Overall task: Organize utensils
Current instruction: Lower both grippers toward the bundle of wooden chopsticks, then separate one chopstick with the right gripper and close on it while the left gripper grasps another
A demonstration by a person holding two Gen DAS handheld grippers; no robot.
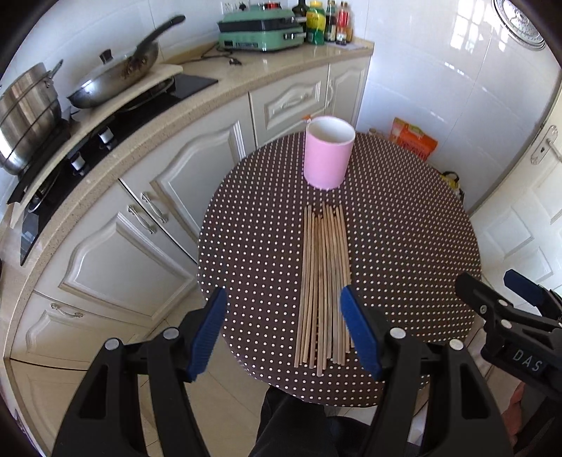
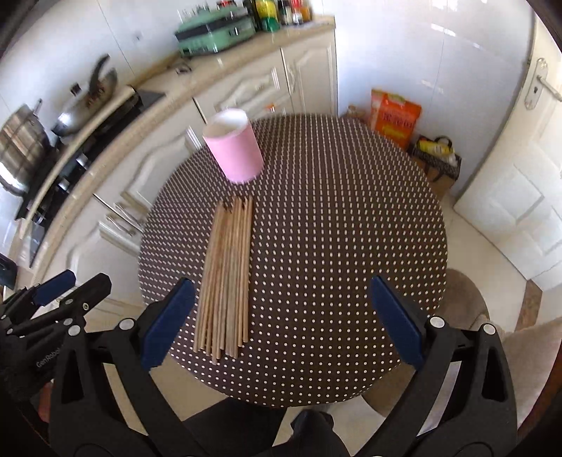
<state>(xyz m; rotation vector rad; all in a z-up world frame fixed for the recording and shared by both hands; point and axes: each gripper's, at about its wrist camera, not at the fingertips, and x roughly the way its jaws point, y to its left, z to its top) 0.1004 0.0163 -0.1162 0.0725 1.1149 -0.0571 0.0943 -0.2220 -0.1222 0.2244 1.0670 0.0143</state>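
Several wooden chopsticks lie side by side in a flat row on the round brown polka-dot table. An empty pink cylindrical holder stands upright just beyond their far ends. My left gripper is open and empty, held above the near ends of the chopsticks. The right wrist view shows the chopsticks, the holder and the table. My right gripper is open and empty above the table's near edge, right of the chopsticks. It also shows in the left wrist view.
A kitchen counter with cabinets curves along the left, bearing a wok, a steel pot and a green appliance. An orange bag and another bag stand on the floor behind the table. A white door is at the right.
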